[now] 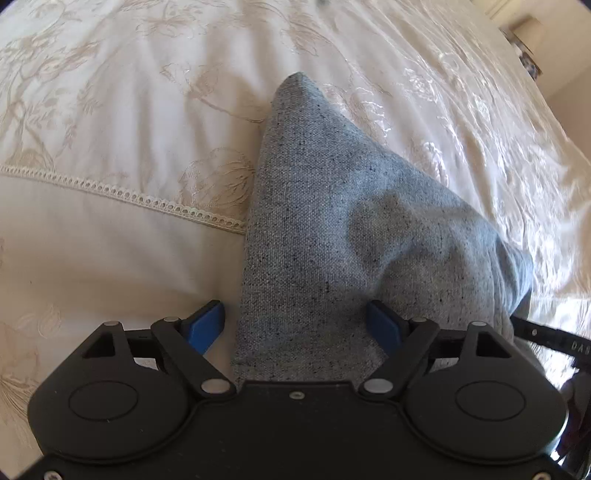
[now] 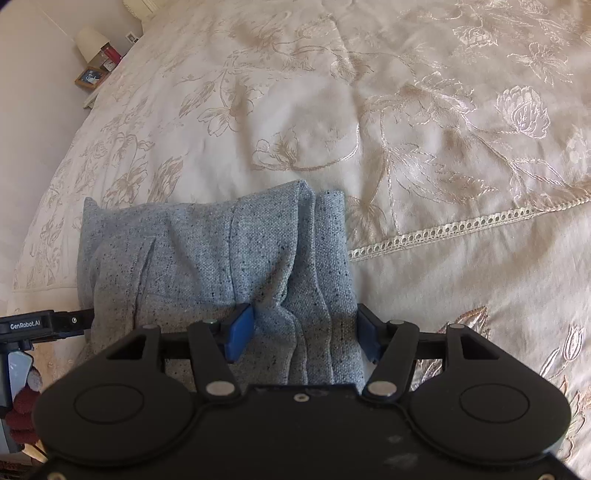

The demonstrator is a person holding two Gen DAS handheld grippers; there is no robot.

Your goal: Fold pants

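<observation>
The grey speckled pants (image 1: 332, 236) lie folded into a thick bundle on the cream bedspread (image 1: 129, 110). My left gripper (image 1: 295, 325) is open, its blue pads wide apart with the near end of the bundle between them. In the right wrist view the pants (image 2: 207, 258) show as a folded stack with several layered edges. My right gripper (image 2: 303, 332) is open, its blue pads standing on either side of the right edge of the stack, and they do not pinch it. The left gripper's body (image 2: 37, 325) shows at the left edge.
The bedspread (image 2: 424, 129) has embroidered flowers and a lace seam (image 2: 461, 225). A bedside table with a lamp (image 2: 92, 40) and a picture frame (image 2: 90, 77) stands by the wall at the far left. Another lamp (image 1: 532, 33) shows at the far right.
</observation>
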